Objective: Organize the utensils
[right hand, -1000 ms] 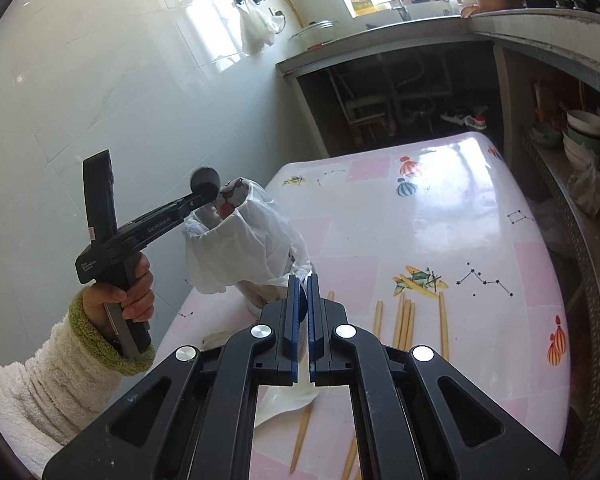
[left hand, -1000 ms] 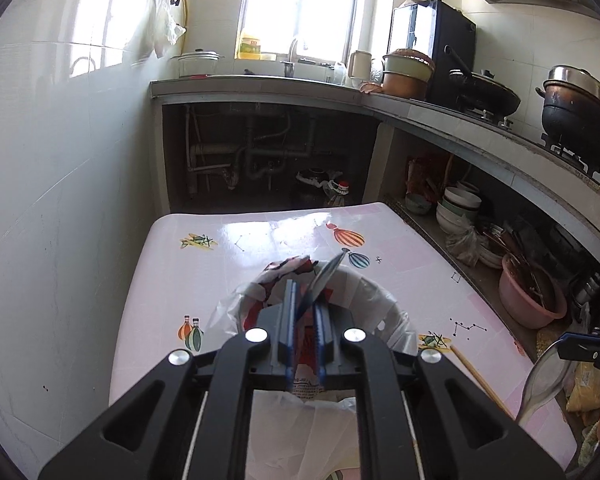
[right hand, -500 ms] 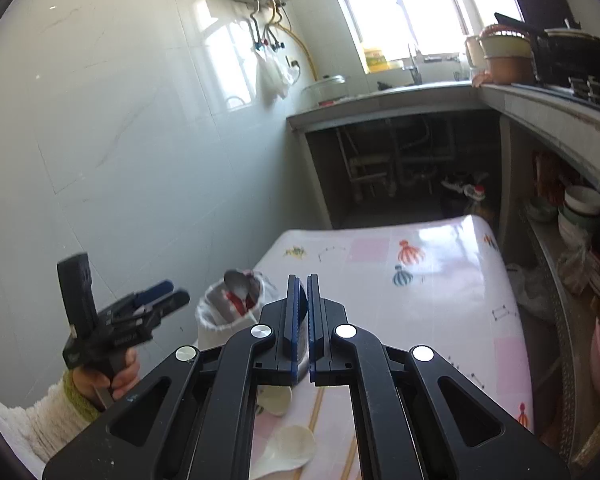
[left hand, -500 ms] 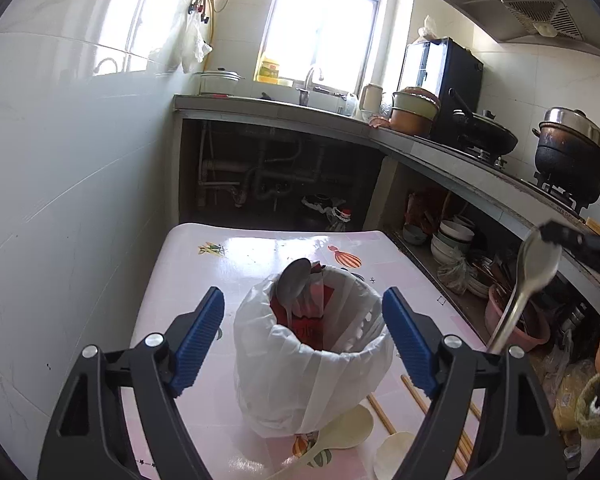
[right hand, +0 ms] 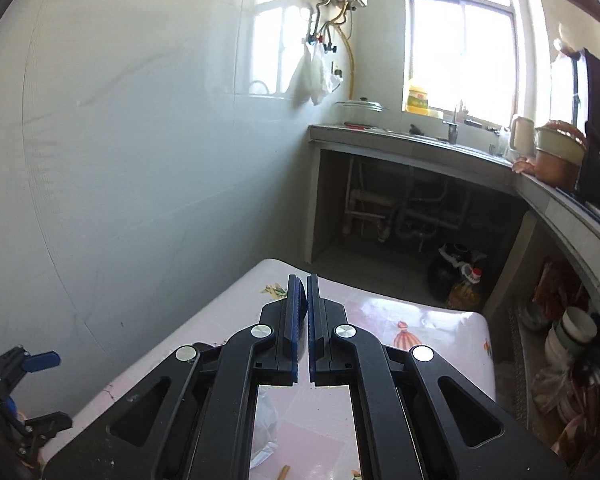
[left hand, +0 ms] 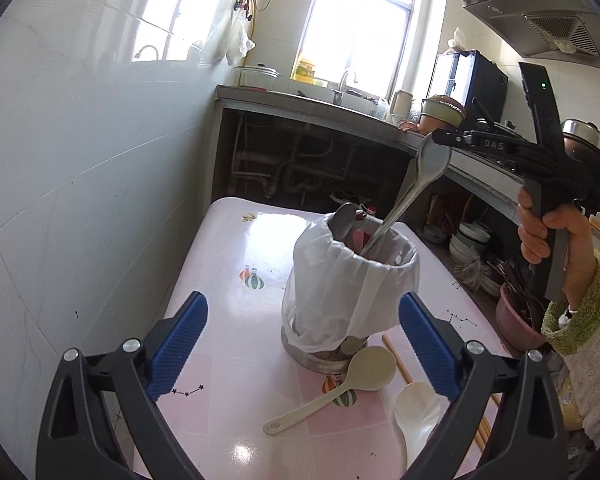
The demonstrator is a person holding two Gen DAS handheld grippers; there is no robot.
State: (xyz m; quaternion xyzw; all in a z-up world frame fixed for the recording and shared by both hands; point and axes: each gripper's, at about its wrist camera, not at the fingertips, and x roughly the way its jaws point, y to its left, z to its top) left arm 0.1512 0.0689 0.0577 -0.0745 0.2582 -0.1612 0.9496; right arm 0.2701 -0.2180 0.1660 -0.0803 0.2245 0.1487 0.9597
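A metal pot lined with a white bag (left hand: 340,280) stands on the pink table (left hand: 236,280). One metal spoon (left hand: 344,220) leans inside it. My right gripper (left hand: 436,138), held by a hand in a fuzzy sleeve, is shut on the bowl of a second metal spoon (left hand: 432,160). That spoon's handle slants down into the pot's mouth. My left gripper (left hand: 303,300) is near the table's front, its jaws opening wide with nothing between the pads. In the right wrist view the right gripper (right hand: 303,280) looks shut and the spoon is hidden.
A beige spoon (left hand: 364,368), a white spoon (left hand: 416,412) and chopsticks (left hand: 396,356) lie in front of the pot. A tiled wall runs along the left. A counter (left hand: 340,112) with pots wraps the back and right, with bowls and a pink basin (left hand: 516,320) beneath.
My left gripper let go of the first spoon in the pot, opened and drew back. My right gripper rose with its spoon and brought the handle over into the pot.
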